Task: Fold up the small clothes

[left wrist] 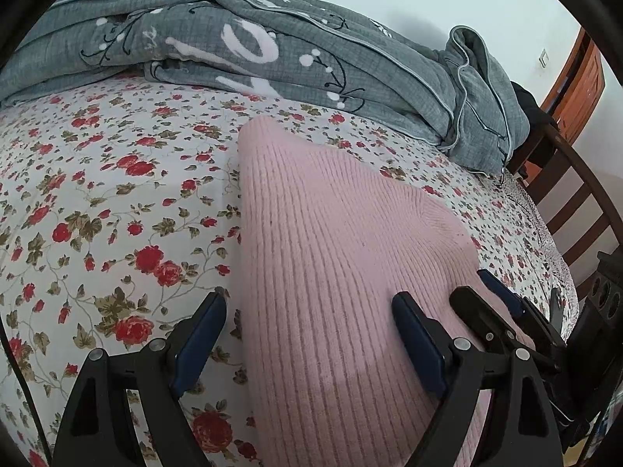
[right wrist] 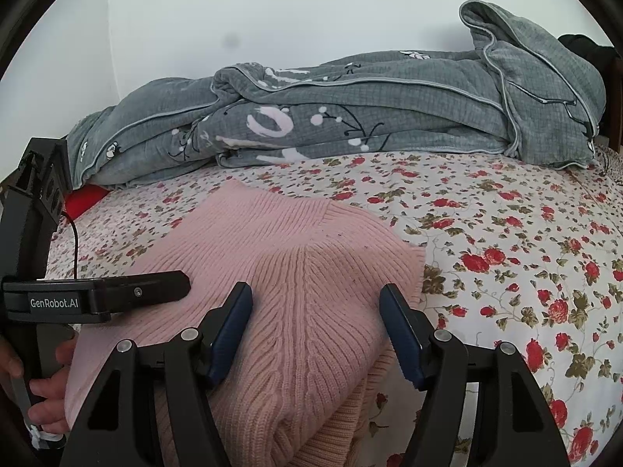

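Observation:
A pink ribbed knit sweater (left wrist: 331, 233) lies folded on the floral bedsheet (left wrist: 97, 202). My left gripper (left wrist: 309, 305) is open at its left edge. One of its fingers is over the sheet and the other is over the knit. My right gripper (left wrist: 483, 292) shows at the sweater's right side. In the right wrist view the sweater (right wrist: 296, 249) fills the middle, with a ribbed hem at its far edge. My right gripper (right wrist: 316, 301) stands open just above it, and the knit lies flat under the gap. The left gripper (right wrist: 177, 282) reaches in from the left, held by a hand (right wrist: 50, 385).
A bunched grey quilt (right wrist: 350, 116) lies along the far side of the bed against a white wall. A wooden bed frame (left wrist: 564, 179) rises at the right. Something red (right wrist: 83, 198) pokes out under the quilt's left end. Bare floral sheet (right wrist: 525, 253) lies right of the sweater.

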`<state>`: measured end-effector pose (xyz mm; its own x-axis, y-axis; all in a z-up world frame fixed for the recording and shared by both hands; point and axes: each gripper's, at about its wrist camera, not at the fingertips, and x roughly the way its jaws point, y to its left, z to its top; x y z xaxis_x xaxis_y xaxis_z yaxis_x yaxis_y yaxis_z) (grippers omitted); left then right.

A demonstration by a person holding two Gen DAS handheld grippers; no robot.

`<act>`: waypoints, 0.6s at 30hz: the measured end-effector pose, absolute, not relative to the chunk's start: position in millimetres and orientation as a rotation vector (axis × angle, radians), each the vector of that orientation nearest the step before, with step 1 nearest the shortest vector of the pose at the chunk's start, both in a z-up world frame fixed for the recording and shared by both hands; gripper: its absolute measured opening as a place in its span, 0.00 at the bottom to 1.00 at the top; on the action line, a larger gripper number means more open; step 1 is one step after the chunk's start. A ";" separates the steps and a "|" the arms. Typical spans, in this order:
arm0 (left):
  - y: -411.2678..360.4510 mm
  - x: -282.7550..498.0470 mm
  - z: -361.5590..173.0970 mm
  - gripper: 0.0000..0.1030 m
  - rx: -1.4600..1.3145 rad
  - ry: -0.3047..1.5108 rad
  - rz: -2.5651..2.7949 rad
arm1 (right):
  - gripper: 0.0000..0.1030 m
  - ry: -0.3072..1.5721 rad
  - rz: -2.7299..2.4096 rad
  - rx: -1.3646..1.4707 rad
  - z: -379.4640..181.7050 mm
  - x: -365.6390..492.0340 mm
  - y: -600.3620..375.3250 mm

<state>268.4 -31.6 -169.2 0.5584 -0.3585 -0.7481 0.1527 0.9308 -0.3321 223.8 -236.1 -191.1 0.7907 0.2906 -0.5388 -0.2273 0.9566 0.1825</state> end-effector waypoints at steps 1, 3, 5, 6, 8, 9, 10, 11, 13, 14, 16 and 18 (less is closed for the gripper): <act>-31.8 268.2 -169.1 0.85 -0.240 0.932 -0.304 | 0.65 0.597 0.279 0.110 -191.1 223.7 -236.0; -31.5 268.3 -169.0 0.85 -0.241 0.933 -0.306 | 0.65 0.598 0.280 0.111 -191.1 223.7 -235.9; -31.4 268.4 -169.2 0.85 -0.244 0.934 -0.307 | 0.65 0.598 0.281 0.112 -191.3 223.4 -235.2; -31.2 268.4 -169.2 0.85 -0.244 0.934 -0.306 | 0.65 0.598 0.281 0.112 -191.3 223.1 -234.7; -31.0 268.5 -169.7 0.85 -0.248 0.937 -0.308 | 0.66 0.598 0.281 0.112 -191.2 223.2 -235.2; -30.9 268.4 -169.9 0.85 -0.250 0.938 -0.308 | 0.66 0.598 0.281 0.112 -191.2 223.2 -234.9; -30.8 268.4 -170.0 0.85 -0.252 0.939 -0.309 | 0.66 0.598 0.281 0.112 -191.2 223.2 -235.2; -30.8 268.1 -170.2 0.85 -0.254 0.939 -0.309 | 0.66 0.598 0.280 0.111 -191.1 223.2 -235.3; -30.3 268.7 -170.3 0.85 -0.255 0.940 -0.309 | 0.66 0.598 0.280 0.111 -191.1 223.3 -235.2; -30.5 268.4 -170.4 0.85 -0.255 0.940 -0.309 | 0.66 0.598 0.281 0.111 -191.0 223.4 -235.3; -30.3 268.6 -170.4 0.85 -0.255 0.940 -0.309 | 0.66 0.598 0.281 0.112 -191.0 223.3 -235.2; -30.1 268.9 -170.3 0.85 -0.255 0.940 -0.310 | 0.66 0.598 0.280 0.112 -191.0 223.4 -235.4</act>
<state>268.9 -30.1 -170.3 0.5512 -0.3684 -0.7486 0.1487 0.9262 -0.3464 223.4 -235.4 -191.0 0.7898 0.2920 -0.5393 -0.2278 0.9561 0.1841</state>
